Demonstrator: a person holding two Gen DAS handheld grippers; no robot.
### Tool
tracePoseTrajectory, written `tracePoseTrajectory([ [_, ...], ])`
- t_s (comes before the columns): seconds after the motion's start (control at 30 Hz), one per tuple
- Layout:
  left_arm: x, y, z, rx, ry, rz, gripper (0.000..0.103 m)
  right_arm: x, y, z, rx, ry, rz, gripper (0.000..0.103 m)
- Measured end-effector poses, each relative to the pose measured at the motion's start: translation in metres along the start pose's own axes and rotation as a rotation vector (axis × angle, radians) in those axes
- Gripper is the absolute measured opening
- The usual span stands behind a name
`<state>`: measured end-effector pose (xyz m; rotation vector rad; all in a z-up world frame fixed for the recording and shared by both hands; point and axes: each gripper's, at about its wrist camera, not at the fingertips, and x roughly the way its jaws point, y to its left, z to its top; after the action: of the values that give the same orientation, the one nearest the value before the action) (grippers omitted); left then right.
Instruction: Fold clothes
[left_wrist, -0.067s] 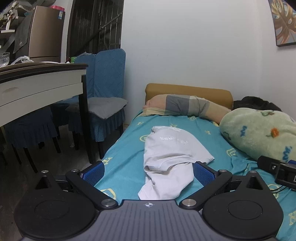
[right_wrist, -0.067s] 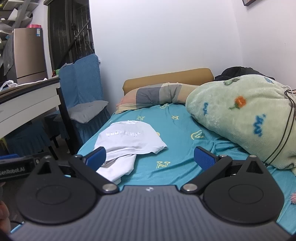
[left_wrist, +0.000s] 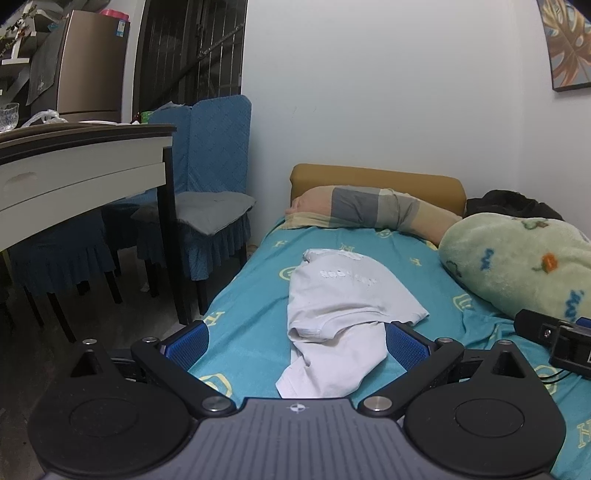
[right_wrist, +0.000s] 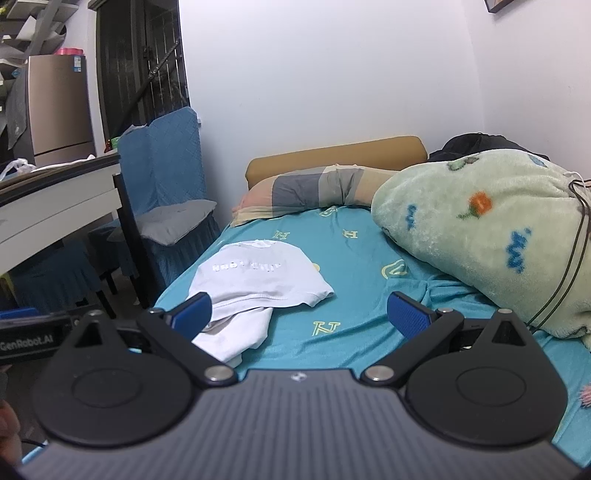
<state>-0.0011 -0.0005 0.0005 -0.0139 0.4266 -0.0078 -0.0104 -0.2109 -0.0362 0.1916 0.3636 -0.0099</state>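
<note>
Both tools, left (left_wrist: 295, 341) and right (right_wrist: 301, 314), gape empty short of the white shirt (left_wrist: 343, 306) on the bed (left_wrist: 436, 295), so gripping its near hem likely comes next.

Our left gripper (left_wrist: 295, 345), black linkage arms, blue ribbed pads (left_wrist: 404, 345), silver pivot screws, grey ridged housing, right gripper (right_wrist: 301, 314) identical.

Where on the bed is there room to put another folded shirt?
Bare teal sheet lies between the white shirt and the green blanket, and past the shirt toward the striped pillow. The blanket crowds the right side.
</note>
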Motion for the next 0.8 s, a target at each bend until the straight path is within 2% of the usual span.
tracePoseTrajectory([
  [0.27,-0.0035,-0.0014,-0.0001,0.019,-0.006,0.005,0.103,-0.0018,0.0051,-0.0046,-0.027,-0.026,-0.003,0.103],
  [0.8,-0.0030,-0.0028,-0.0008,0.035,-0.004,0.011,0.103,-0.0028,0.0041,-0.0016,-0.020,-0.005,-0.003,0.103],
])
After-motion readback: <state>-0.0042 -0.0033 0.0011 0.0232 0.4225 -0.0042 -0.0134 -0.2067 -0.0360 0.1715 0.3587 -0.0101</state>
